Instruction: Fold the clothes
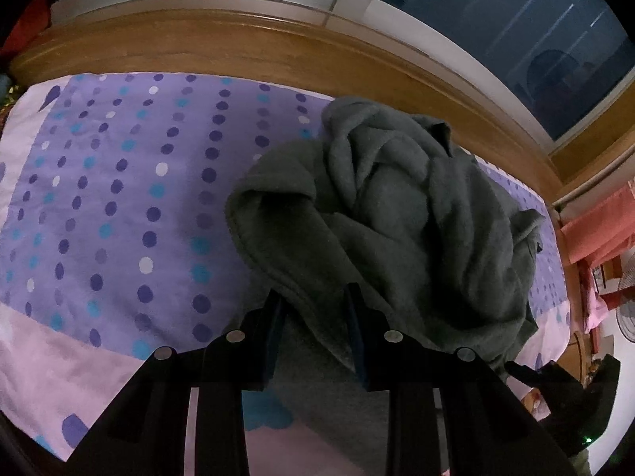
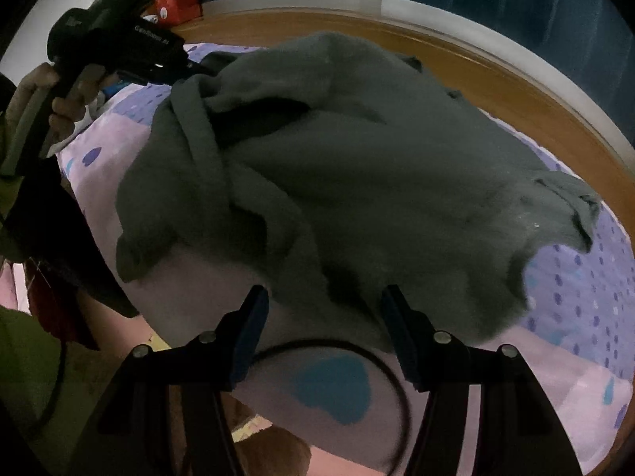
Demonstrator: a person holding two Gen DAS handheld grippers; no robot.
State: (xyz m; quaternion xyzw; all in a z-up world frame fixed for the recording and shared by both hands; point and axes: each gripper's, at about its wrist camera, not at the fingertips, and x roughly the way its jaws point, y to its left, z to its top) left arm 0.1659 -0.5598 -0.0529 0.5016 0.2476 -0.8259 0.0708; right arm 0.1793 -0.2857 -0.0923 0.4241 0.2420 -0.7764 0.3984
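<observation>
A dark grey fleece garment [image 1: 401, 214] lies crumpled in a heap on the bed; it fills the middle of the right wrist view [image 2: 357, 182]. My left gripper [image 1: 315, 301] is open, its fingers straddling the garment's near hem without closing on it. My right gripper [image 2: 323, 297] is open at the garment's near edge, with cloth lying between the fingertips but not pinched. The left gripper's body, held in a hand, shows at the upper left of the right wrist view [image 2: 115, 43].
The bed has a purple polka-dot sheet [image 1: 131, 182] with pale pink borders. A wooden bed frame [image 1: 246, 43] runs along the far side under a dark window [image 1: 496, 12]. Pink cloth and a fan [image 1: 627, 301] stand at the right. A black cable [image 2: 381, 361] lies on the sheet.
</observation>
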